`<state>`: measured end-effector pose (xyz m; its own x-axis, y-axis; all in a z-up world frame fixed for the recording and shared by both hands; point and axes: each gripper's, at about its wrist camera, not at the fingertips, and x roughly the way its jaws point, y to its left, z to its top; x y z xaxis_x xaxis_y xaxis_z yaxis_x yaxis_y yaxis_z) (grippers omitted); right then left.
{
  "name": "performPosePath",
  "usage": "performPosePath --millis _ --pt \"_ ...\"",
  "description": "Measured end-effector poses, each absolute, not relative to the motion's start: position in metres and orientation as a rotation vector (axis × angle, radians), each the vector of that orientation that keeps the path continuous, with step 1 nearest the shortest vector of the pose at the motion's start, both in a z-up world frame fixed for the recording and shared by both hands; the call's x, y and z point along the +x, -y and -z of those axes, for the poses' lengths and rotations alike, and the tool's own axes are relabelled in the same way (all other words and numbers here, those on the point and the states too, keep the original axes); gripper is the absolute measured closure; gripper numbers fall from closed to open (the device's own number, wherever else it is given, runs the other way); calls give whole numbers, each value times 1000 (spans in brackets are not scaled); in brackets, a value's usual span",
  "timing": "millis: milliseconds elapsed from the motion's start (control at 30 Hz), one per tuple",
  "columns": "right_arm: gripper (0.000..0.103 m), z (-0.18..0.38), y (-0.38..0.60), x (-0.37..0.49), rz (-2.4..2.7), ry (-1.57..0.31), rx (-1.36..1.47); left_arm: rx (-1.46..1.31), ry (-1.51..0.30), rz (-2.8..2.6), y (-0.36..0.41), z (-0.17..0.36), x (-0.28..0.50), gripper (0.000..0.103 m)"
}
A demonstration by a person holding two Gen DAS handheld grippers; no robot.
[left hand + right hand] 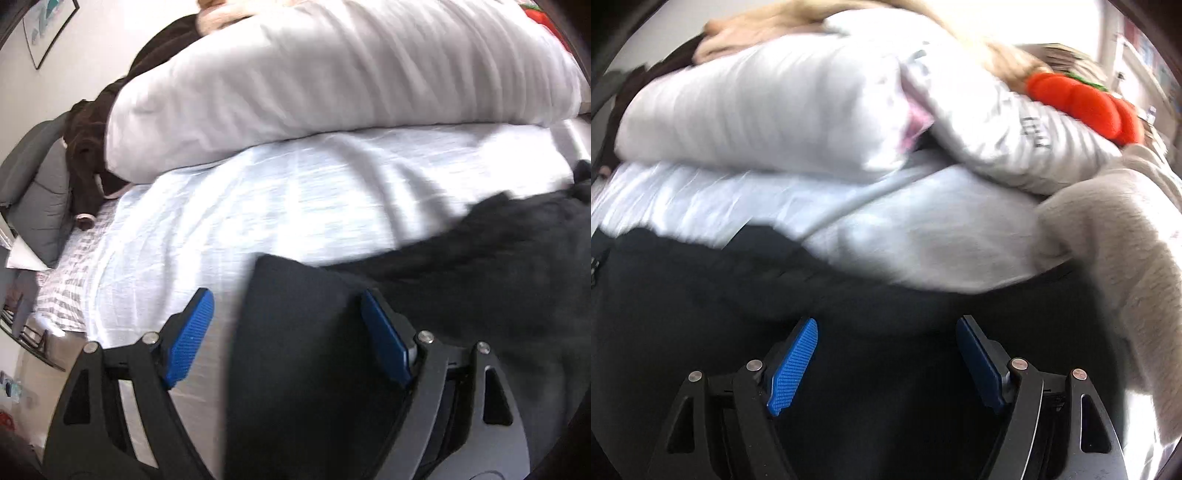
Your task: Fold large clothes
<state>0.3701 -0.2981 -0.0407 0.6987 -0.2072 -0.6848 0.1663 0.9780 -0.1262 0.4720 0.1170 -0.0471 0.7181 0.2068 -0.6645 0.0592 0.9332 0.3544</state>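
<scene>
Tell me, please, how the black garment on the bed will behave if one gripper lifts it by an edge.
The black garment will probably hang limp: it already lies in soft folds on the white bedding. It looks thick, so it may feel rather heavy. The right gripper and left gripper stand open over it; one pinch will likely lift only a corner.

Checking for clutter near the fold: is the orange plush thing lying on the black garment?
No, in the right wrist view the orange plush sits up on the white bedding pile, well apart from the black garment.
</scene>
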Motion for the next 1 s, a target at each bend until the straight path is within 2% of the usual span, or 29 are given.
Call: performPosePath --millis 167,300,433,600,1000 --pt "23 12 303 353 227 -718 -60 331 -763 -123 -132 27 457 23" --pt "23 14 273 323 114 -743 -79 216 -814 66 -105 10 409 23" --pt "23 36 241 292 27 -805 -89 180 -884 195 -74 32 368 21" --pt "22 60 245 252 48 -852 -89 239 -874 117 -59 52 332 19" --pt "18 5 241 168 127 -850 -22 147 -1009 102 -59 24 259 18"
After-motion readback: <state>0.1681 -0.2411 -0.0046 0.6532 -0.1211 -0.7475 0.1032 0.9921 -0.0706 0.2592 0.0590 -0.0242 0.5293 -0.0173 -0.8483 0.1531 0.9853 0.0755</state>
